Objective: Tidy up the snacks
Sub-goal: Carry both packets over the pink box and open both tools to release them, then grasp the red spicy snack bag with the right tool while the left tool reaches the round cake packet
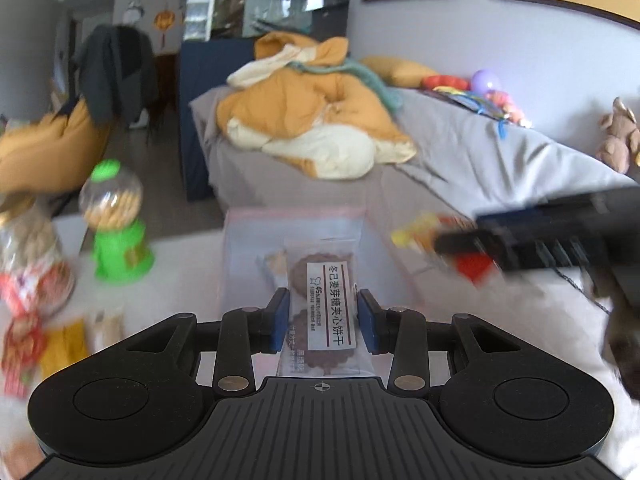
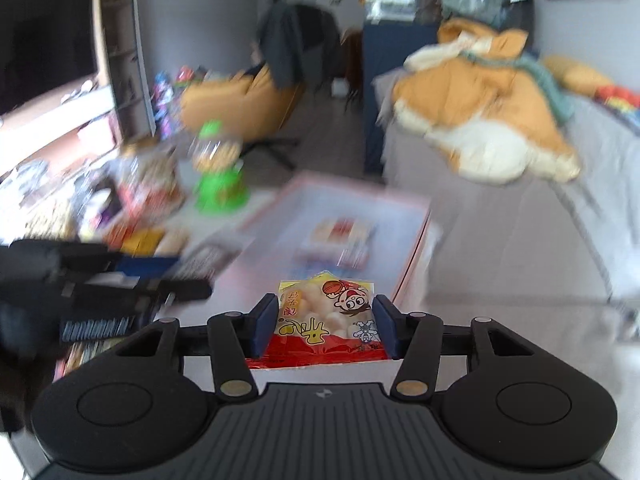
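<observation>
My left gripper point(image 1: 323, 316) is shut on a clear cookie packet point(image 1: 330, 308) with a white label, held just above a translucent pink-rimmed bin point(image 1: 248, 240). My right gripper point(image 2: 325, 322) is shut on a red-and-yellow snack bag point(image 2: 326, 320) with a cartoon face, held near the same bin point(image 2: 412, 224), which holds a wrapped snack point(image 2: 340, 236). The right gripper with its bag also shows blurred in the left wrist view point(image 1: 448, 240). The left gripper shows at the left of the right wrist view point(image 2: 168, 284).
A green candy dispenser point(image 1: 118, 228) stands on the white table, also in the right wrist view point(image 2: 218, 172). Several loose snack packs point(image 1: 24, 308) lie at the table's left point(image 2: 140, 208). A grey sofa point(image 1: 460, 152) with an orange blanket stands behind.
</observation>
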`<state>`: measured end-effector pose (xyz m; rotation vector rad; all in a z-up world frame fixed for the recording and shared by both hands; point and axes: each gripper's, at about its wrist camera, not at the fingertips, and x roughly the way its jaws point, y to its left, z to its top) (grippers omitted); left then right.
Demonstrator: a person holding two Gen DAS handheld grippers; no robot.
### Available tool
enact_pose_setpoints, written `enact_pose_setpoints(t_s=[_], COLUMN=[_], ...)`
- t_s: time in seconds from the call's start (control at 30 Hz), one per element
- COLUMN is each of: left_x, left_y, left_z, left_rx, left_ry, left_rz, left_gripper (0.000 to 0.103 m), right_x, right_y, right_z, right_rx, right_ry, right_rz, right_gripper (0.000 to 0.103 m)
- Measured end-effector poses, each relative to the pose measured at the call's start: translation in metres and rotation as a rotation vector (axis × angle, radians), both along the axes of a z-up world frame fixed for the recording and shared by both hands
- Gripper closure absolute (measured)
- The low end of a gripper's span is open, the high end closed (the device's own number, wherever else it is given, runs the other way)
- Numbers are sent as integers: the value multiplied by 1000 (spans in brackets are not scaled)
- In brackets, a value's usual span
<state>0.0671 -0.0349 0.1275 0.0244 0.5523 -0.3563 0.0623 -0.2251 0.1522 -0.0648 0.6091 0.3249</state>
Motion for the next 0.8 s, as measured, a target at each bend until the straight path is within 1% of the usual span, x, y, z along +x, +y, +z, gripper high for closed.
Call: enact_pose_setpoints(t_s=[0.07, 0.13, 0.2, 0.23, 0.27, 0.3, 0.33, 0.37, 0.4, 0.43, 0.47, 0.5, 0.53, 0.6, 0.67, 0.73, 0.8], left_x=[14, 30, 48, 57, 69, 80, 94, 101, 104, 104, 101, 97, 93, 82, 68, 54, 34], left_y=[-12, -22, -26, -26, -23, -20, -16, -11, -6, -1, 7, 16, 25, 48, 72, 103, 136], left_z=[1, -3, -7, -10, -16, -22, -31, -37, -41, -43, -45, -45, -45, -42, -38, -34, -31], left_rx=[15, 33, 24, 3, -35, -66, -99, -118, -126, -126, -133, -153, -173, -196, -187, -171, -142], left_ry=[-11, -11, -16, -13, 13, 59, 143, 182, 190, 180, 166, 160, 156, 135, 119, 98, 83], left_rz=[-21, -39, -44, -43, -46, -51, -49, -30, -6, 11, 21, 23, 23, 33, 64, 117, 205], left_gripper=[62, 62, 62, 61, 61, 61, 60, 61, 63, 63, 63, 63, 63, 63, 63, 63, 63], right_x=[27, 55, 77, 88, 99, 109, 121, 132, 146, 155, 162, 167, 168, 167, 163, 158, 150], right_y=[-3, -7, -11, -12, -11, -8, -3, 1, 6, 10, 13, 17, 21, 29, 40, 51, 64], right_z=[16, 25, 27, 26, 23, 20, 14, 9, 1, -6, -13, -21, -27, -35, -38, -36, -28], right_rx=[-2, 31, 64, 71, 66, 57, 53, 55, 65, 76, 86, 85, 73, 37, 3, -5, 5], right_ry=[-17, -5, 18, 29, 35, 36, 43, 69, 123, 164, 204, 229, 236, 229, 212, 195, 184], right_rz=[-38, -61, -57, -54, -55, -57, -55, -43, -22, -13, -11, -12, -16, -26, -31, -22, 11], right_gripper=[51, 51, 51, 51, 51, 51, 51, 50, 50, 48, 43, 40, 38, 38, 38, 38, 37])
